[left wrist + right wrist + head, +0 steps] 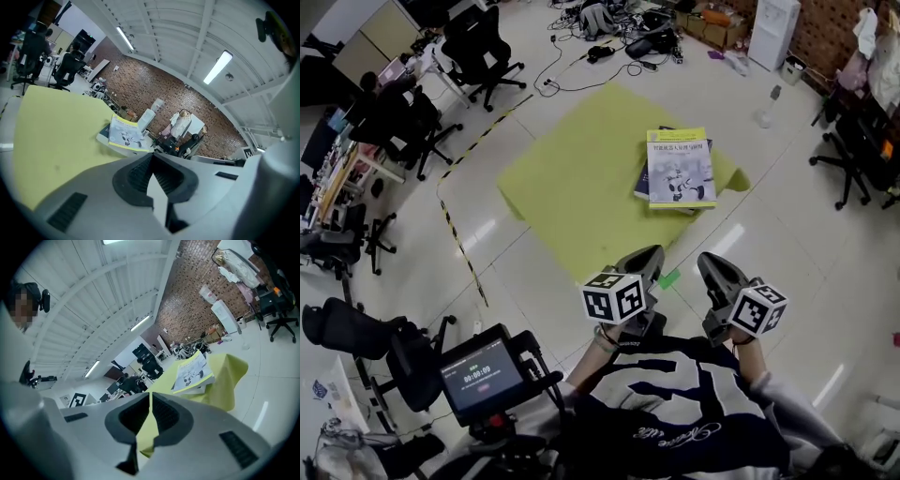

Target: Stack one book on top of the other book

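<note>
Task looks done: pale book (680,169) lying flat on dark book (640,190), slightly askew, near far right corner of yellow-draped desk (562,187). Probably paperbacks: moderate weight, somewhat floppy, glossy cover likely slippery. If squaring up needed, best pinched mid-way along a free edge. Left claw (643,261) pressed together, empty. Right claw (712,267) likewise pressed together, empty. Both held close to body, short of desk, pointing forward, tipped slightly down.
</note>
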